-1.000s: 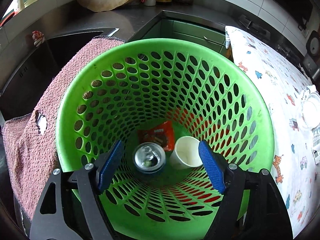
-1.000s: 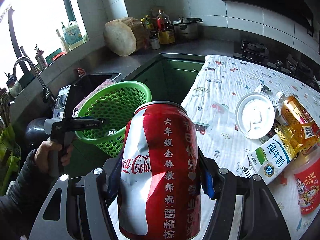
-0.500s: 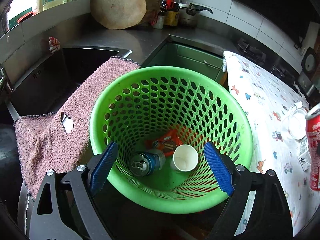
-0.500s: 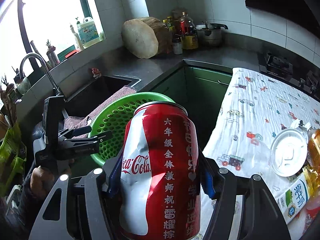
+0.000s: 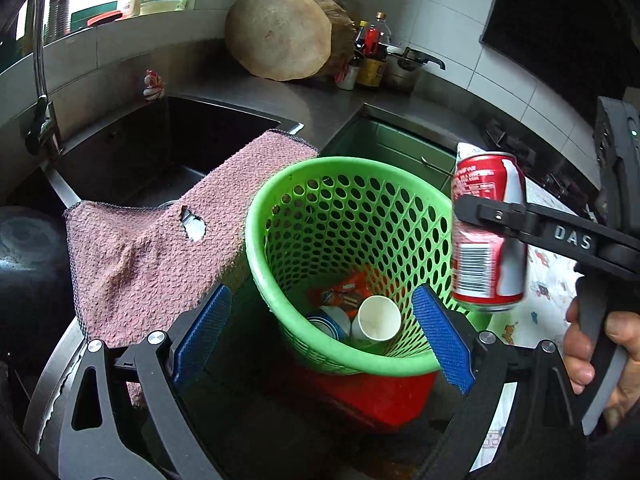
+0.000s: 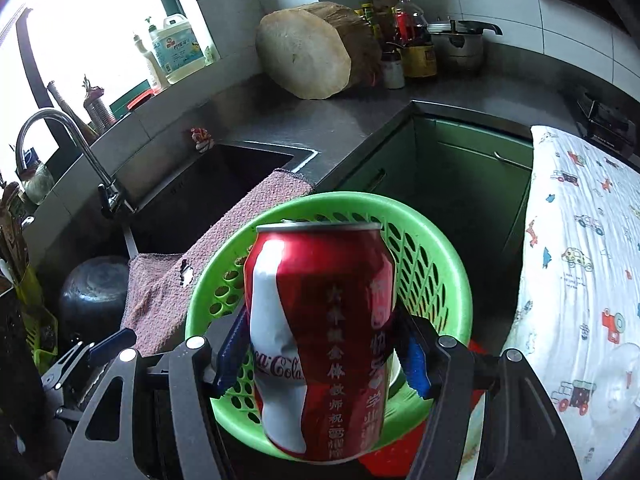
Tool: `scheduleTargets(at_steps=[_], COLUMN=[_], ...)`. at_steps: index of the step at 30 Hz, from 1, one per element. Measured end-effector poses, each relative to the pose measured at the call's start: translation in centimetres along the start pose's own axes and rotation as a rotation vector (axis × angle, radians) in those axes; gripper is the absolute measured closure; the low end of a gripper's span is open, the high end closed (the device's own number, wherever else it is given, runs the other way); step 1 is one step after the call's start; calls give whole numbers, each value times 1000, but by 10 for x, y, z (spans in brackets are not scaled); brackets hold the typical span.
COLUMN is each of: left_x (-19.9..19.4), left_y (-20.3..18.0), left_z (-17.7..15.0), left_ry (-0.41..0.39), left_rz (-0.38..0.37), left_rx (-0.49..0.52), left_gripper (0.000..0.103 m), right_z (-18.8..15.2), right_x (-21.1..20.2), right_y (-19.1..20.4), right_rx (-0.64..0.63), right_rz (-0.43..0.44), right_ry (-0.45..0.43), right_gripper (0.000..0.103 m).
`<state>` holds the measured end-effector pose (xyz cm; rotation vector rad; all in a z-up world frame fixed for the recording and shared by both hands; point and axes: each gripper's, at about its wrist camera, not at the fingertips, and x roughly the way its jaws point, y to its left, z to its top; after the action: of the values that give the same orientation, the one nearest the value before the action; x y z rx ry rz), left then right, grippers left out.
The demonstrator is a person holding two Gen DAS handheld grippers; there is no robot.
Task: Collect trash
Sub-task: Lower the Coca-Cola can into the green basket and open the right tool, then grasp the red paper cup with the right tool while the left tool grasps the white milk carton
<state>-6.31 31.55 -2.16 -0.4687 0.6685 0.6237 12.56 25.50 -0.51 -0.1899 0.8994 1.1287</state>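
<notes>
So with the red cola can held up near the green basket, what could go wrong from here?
1. In the left wrist view the red cola can, held by the right gripper, sits at the green basket's right rim, not over its middle; released now, it might hit the rim and fall out.
2. The basket looks tilted, so a knock could tip it.
3. The left gripper, jaws opening with nothing between them, is close below and might get bumped.

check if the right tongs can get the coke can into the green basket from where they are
Probably yes. The right tongs grip the can upright by the basket rim, the mouth is open, and the left tongs, opening and empty, sit off to the near side.
</notes>
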Motion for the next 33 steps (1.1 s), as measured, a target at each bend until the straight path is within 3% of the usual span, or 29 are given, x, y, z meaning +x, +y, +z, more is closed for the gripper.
scheduleTargets(at_steps=[4,7,18,25,33], left_x=[-2,-3,-7,-9,-7], left_y=[2,4,-13,-43,-100], left_z=[-4,-4,-3,-1,-6], left_ry=[1,-1,-10,-15,7], left_rz=[2,-1,-22,-67,-149], left_rx=[-5,-17,0,45,135], left_gripper=[12,12,12,11,11], right_z=[0,-5,-38,-70,-115], right_x=[9,-1,-52,-106,-184], right_y=[9,12,-5,-44,-122], right_rx=[-13,-37,-71,-29,64], right_rz=[-1,9,-13,-91,-265], right_ry=[9,-10,-50,-89,-138], right_gripper=[39,23,23,23,23])
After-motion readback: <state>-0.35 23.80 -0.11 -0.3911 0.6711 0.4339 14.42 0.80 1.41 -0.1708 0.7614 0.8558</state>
